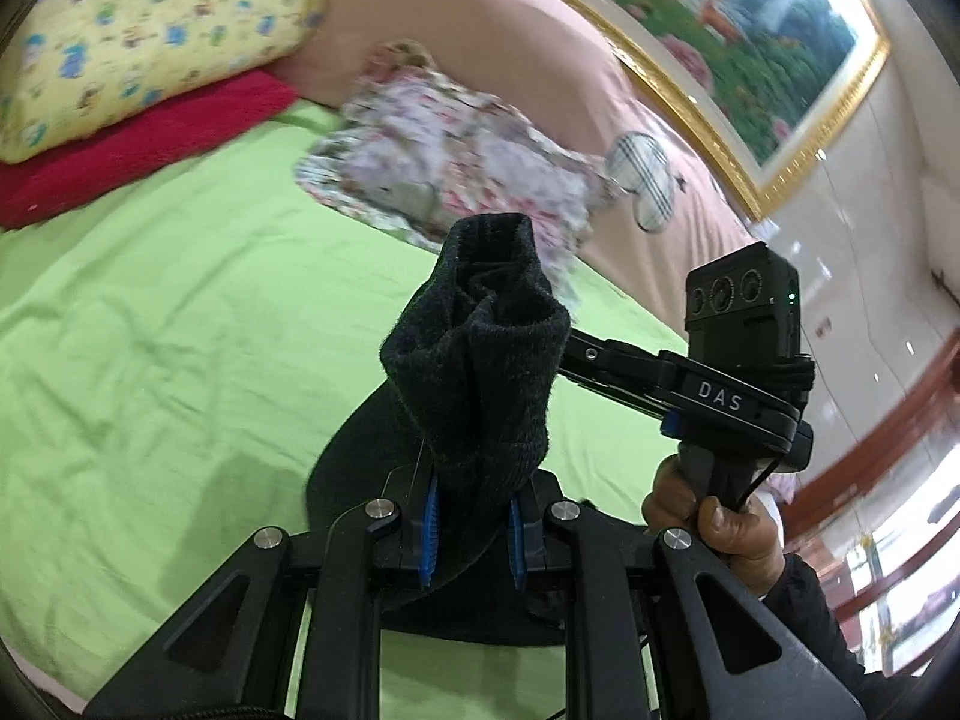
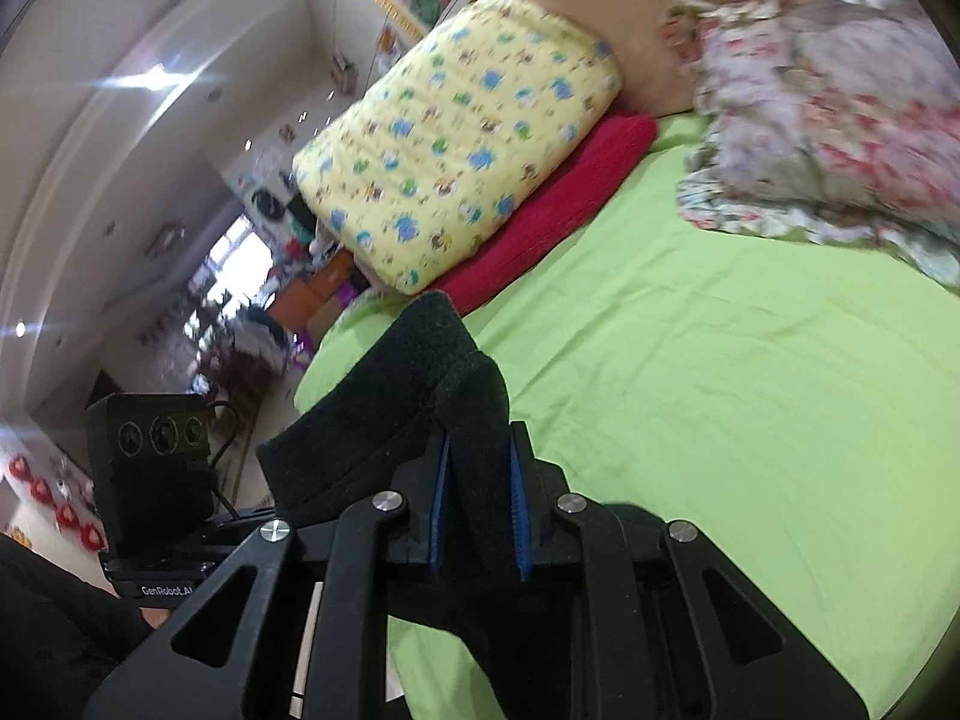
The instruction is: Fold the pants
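Pants: one pair of black knit pants, lifted above the bed's near edge.
Grippers: two; left gripper and right gripper each clamp the fabric.
Bedding: one yellow printed pillow, one red blanket, one floral quilt.
Surface: lime-green bedsheet.
Room: gold-framed painting.

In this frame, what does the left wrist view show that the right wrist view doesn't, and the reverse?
Only the left wrist view shows the right hand on its handle and most of the gold-framed painting.

Only the right wrist view shows the cluttered room beyond the bed's edge.

Both show black pants clamped between blue pads, by the left gripper and the right gripper, over the green sheet, plus the yellow pillow, red cloth and floral bundle.
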Available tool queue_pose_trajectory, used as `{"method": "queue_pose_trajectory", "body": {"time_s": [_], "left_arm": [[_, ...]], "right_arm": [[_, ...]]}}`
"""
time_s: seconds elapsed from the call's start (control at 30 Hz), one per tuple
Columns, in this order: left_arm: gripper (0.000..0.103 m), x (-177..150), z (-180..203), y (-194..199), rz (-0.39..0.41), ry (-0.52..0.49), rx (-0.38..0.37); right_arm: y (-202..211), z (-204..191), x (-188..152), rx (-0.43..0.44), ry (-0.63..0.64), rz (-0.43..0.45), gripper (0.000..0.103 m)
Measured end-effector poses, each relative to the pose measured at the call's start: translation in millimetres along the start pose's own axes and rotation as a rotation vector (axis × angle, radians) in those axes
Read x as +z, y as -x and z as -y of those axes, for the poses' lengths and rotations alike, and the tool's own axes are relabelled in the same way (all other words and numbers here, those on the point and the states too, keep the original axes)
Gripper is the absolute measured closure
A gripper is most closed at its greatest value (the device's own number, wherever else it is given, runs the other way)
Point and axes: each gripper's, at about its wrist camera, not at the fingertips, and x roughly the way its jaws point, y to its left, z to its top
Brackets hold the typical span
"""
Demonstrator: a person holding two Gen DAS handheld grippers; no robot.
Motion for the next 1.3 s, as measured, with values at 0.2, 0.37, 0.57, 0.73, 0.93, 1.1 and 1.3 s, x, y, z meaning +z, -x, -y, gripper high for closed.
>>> {"method": "queue_pose_trajectory", "body": {"time_s": [0.2, 0.37, 0.57, 0.73, 0.93, 1.1, 1.3], "left_arm": [[0.086, -14, 42, -17, -0.048, -0.076, -0.039], [0.086, -31, 73, -33, -0.097, -0.131, -0.074], [0.086, -49, 106, -57, -0.155, -0.191, -0.104], [0.086, -66, 130, -76, -0.201, -0.239, -0.11], [0.086, -85, 143, -87, -0.235, -0.289, -0.099], [0.086, -98, 154, -100, -0.259, -0.335, -0.084], [0.086, -110, 161, -113, -0.276, -0.376, -0.07]], "right_arm": [[45, 18, -24, -0.017, -0.058, 0.067, 0.084], [80, 30, -46, -0.027, -0.102, 0.126, 0.084], [114, 49, -73, -0.055, -0.158, 0.177, 0.084], [137, 64, -94, -0.074, -0.2, 0.212, 0.084], [157, 77, -120, -0.087, -0.246, 0.25, 0.084], [163, 87, -136, -0.097, -0.277, 0.266, 0.084], [170, 94, -154, -0.132, -0.298, 0.273, 0.084]]}}
